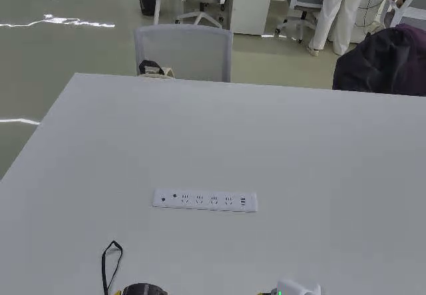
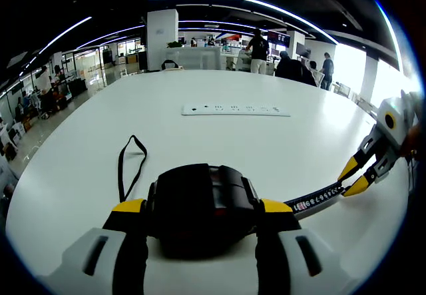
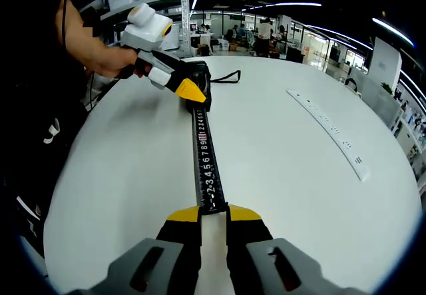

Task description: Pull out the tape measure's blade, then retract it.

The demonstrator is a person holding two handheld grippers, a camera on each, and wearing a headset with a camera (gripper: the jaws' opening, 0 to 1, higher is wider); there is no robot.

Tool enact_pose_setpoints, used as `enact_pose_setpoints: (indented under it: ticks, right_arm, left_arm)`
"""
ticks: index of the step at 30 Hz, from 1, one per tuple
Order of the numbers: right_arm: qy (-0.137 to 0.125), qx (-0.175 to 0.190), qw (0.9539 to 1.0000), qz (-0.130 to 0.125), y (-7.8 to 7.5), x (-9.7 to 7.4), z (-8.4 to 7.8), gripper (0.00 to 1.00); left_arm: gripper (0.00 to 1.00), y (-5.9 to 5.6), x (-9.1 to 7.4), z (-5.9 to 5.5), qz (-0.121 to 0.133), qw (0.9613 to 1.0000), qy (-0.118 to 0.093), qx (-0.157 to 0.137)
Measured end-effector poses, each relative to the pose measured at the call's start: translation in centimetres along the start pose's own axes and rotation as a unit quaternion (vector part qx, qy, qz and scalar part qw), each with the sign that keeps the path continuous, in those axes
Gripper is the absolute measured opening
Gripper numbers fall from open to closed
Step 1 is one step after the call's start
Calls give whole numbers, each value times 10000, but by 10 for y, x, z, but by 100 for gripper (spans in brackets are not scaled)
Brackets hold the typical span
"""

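My left tool [image 2: 202, 207] is clamped on the tape measure [image 2: 200, 198], its yellow-tipped jaws pressed against either side of the black case, which sits low over the white counter [image 2: 219, 142] near its close edge. My right tool [image 3: 213, 214] has its jaws almost together, pinching the free end of the blade [image 3: 204, 155]. The blade is out of the case and runs in a straight line between the two tools, its numbers facing up; I cannot tell whether it touches the surface. In the right gripper view it leads away from my jaws to the case, where a hand [image 3: 110, 58] holds the left tool. A black strap [image 2: 126, 165] trails from the case and lies in a loop on the counter, just left of the case in the left gripper view. Farther across the counter, well apart from the tape measure, a white power strip [image 1: 204, 200] lies flat. Beyond the far edge stands a grey mesh chair [image 1: 184, 52], and a dark garment [image 1: 386, 62] is heaped near the far right corner. A person in white trousers [image 1: 336, 8] stands on the floor behind
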State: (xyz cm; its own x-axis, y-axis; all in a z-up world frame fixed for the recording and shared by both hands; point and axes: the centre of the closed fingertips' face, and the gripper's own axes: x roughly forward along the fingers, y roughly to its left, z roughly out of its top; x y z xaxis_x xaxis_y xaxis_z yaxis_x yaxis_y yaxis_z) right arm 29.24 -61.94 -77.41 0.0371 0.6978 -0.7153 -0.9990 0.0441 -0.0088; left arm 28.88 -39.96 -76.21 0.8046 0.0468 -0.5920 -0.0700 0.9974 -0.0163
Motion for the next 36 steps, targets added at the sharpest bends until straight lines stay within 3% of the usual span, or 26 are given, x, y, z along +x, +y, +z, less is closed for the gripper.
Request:
enact_pose_setpoints:
  ticks: [15, 19, 25, 29, 36]
  right_arm:
    - [-159, -15, 9998, 74, 4, 15, 18, 12]
    - [-152, 7, 9999, 74, 4, 15, 16, 12]
    - [-130, -15, 9999, 92, 7, 16, 16, 12]
    - [-107, -23, 9999, 99, 9, 15, 17, 12]
    - [-96, -34, 9999, 66, 7, 16, 16, 12]
  left_arm:
    - [64, 2, -3, 1, -3, 10000, 11, 1]
    - [65, 3, -2, 0, 41, 10000, 11, -28]
    - [68, 2, -2, -2, 171, 9991, 52, -382]
    - [70, 0, -1, 4, 267, 9988, -27, -417]
    - [70, -1, 0, 2, 307, 9991, 32, -290]
